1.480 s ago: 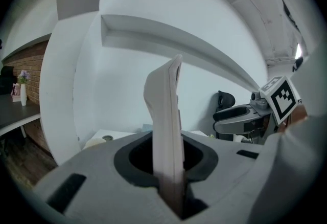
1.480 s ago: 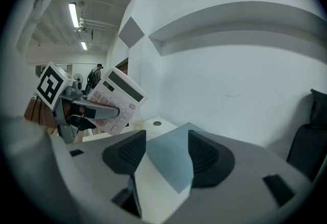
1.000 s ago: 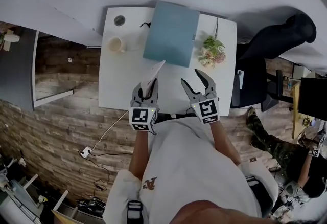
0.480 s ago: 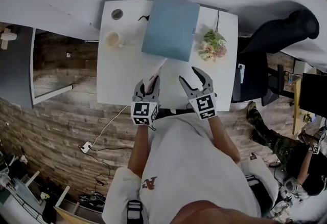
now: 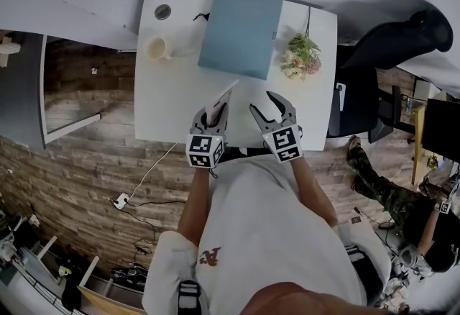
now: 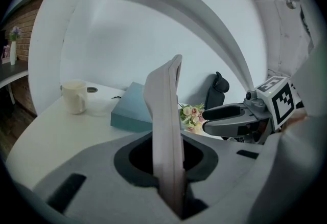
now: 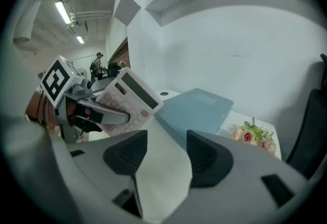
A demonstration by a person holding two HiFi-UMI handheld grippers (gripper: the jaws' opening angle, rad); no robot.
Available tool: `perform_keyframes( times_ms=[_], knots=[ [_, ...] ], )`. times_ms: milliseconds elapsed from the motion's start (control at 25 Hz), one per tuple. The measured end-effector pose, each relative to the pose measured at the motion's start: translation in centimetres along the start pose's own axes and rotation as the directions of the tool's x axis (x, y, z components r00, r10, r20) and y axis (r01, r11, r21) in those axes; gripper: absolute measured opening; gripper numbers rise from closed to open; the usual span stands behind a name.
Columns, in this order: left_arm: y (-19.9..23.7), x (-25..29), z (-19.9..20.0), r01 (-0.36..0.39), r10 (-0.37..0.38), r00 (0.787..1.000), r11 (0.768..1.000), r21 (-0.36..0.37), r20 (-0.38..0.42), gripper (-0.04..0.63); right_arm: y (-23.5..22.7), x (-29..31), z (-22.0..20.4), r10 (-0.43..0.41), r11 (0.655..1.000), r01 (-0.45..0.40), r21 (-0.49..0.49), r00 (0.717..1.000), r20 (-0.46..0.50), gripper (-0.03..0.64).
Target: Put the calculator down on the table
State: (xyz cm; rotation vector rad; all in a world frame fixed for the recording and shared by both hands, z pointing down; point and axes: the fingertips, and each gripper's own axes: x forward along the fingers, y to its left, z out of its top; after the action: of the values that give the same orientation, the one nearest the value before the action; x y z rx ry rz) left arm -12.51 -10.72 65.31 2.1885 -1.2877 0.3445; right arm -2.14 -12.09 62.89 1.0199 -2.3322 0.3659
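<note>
The left tool point(image 5: 214, 116) pinches the thin calculator point(image 7: 132, 96) by its near edge; the right tool point(image 5: 266, 105) gapes empty. It is probably light, stiff, slippery plastic, so keep that edge grip firm until it lies on the desk point(image 5: 172, 101).

calculator point(image 5: 220, 101): pale/white slab, dark display strip at one end, rows of light keys below it (face shows in right gripper view, left of centre). Lower end clamped in the left gripper point(image 5: 214, 113), rest sticks out free. In left gripper view it's edge-on, near upright, running up mid-frame. Head view: centre of frame, tilted, free end pointing up-right. Looks raised off the table point(image 5: 164, 101), contact can't be confirmed. Table: white rectangular top, upper centre of head view; calculator sits over its near edge strip.
</note>
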Motion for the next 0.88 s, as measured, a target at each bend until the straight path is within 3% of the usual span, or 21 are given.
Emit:
perform_keyframes(
  times_ms=[880],
  knots=[
    [-0.4, 2.8, -6.0, 0.068, -0.090, 0.988, 0.983, -0.170, -0.128, 0.080, 1.1, 1.8, -4.8, 0.043, 0.999, -0.039, 0.036, 0.993, -0.110, 0.232]
  ],
)
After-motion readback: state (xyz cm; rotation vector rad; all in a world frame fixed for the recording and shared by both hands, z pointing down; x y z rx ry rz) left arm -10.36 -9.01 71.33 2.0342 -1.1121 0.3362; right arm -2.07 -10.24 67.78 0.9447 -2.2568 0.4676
